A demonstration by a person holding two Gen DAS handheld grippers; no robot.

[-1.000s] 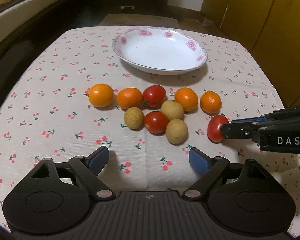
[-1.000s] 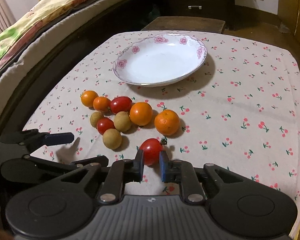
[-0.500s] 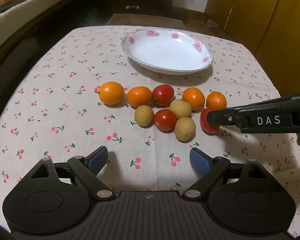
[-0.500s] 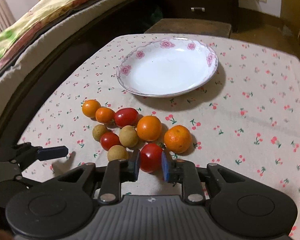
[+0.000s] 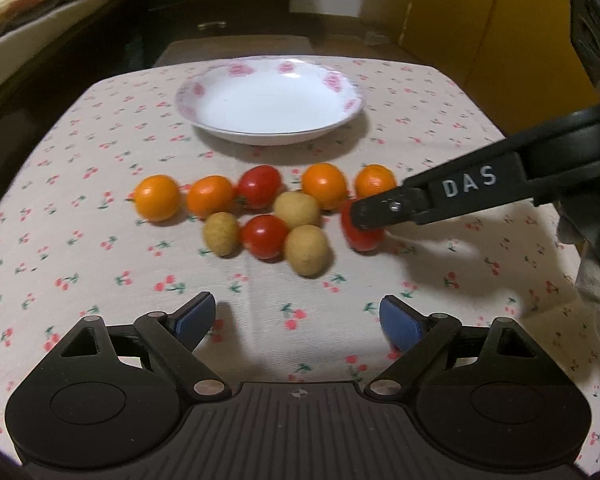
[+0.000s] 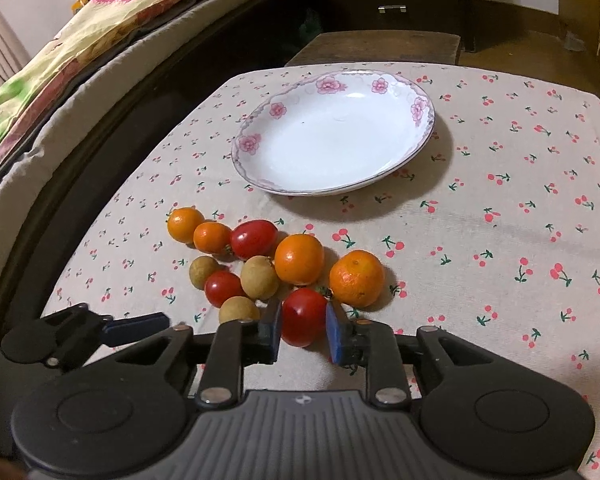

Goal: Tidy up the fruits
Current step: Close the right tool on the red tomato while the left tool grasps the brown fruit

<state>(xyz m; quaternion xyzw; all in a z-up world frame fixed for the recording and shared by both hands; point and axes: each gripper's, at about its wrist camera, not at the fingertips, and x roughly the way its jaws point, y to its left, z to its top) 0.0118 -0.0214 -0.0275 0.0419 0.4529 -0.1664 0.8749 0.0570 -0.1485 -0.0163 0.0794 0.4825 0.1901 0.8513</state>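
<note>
Fruits (image 6: pixel 256 268) lay clustered on the cherry-print tablecloth (image 6: pixel 500 216), near the front of the flowered plate (image 6: pixel 416 108), which held nothing; by that, sorting had not yet put any piece in place. Count on the cloth: four oranges, three cherry tomatoes, three tan round fruits. Right gripper (image 6: pixel 302 330) had its blue pads at either side of the nearest tomato (image 6: pixel 304 316), which sat beside an orange (image 6: pixel 356 278). Its jaws had just been closing on that tomato; the pads looked in contact and the tomato seemed to rest on the cloth. Left gripper (image 5: pixel 298 318) hovered near the cluster, jaws spread wide, nothing between them. Judged: first pick in hand, all ten pieces left to place.
</note>
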